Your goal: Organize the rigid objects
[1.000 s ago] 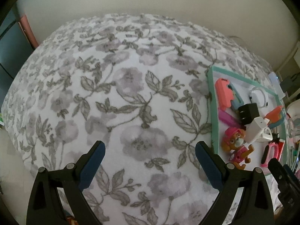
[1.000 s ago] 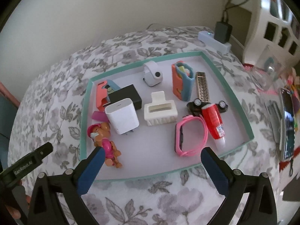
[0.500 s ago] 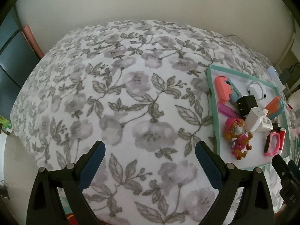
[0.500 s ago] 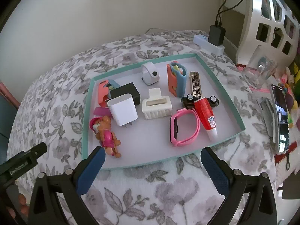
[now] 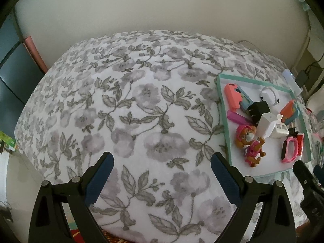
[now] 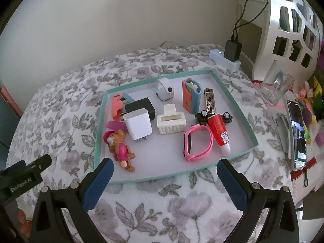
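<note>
both wrist views high, sharing tray [image 5: 220, 109]

This is a home, likely a child's room: a soft surface under a grey floral blanket [image 5: 141, 111], a plain wall behind, a toy pup figure [image 6: 119, 147] in a teal-rimmed tray [image 6: 239, 109], a phone [image 6: 296, 133] and a white cut-out shelf unit [image 6: 291, 26] alongside.

"GenRobot.AI" on left gripper [image 6: 26, 180]

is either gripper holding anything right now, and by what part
Nothing is held. The left gripper and right gripper are both open and empty, above the floral cloth.
</note>
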Motion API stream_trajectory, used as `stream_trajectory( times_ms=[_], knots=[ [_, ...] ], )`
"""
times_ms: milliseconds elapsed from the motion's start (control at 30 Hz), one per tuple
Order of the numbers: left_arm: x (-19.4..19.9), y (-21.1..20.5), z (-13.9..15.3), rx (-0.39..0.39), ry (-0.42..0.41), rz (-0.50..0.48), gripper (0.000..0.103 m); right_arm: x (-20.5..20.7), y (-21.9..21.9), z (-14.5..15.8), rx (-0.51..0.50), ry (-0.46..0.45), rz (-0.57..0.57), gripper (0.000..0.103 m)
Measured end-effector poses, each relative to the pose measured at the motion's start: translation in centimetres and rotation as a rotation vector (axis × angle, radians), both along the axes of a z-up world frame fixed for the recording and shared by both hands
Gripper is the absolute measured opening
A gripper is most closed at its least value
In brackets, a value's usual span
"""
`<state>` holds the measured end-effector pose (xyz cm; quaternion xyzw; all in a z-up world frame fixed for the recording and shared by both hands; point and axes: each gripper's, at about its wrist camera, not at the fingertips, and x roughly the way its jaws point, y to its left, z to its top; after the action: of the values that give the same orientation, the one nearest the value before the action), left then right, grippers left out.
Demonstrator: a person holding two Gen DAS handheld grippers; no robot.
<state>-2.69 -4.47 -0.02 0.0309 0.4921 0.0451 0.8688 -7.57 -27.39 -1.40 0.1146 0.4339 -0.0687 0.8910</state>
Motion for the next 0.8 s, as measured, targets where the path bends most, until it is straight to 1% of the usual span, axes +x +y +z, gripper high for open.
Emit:
stream_trajectory(
  times_ms=[400,800],
  knots=[
    [-0.57,-0.19,0.45,0.019,0.002,-0.014,0.097,-0.7,0.39,0.9,-0.018,-0.011,0.005,0.103],
    [-0.91,-0.7,0.88,0.047,-0.001,-0.041,0.097,-0.49,0.62,0.9,-0.032,0.016,0.015,0.103]
  ],
)
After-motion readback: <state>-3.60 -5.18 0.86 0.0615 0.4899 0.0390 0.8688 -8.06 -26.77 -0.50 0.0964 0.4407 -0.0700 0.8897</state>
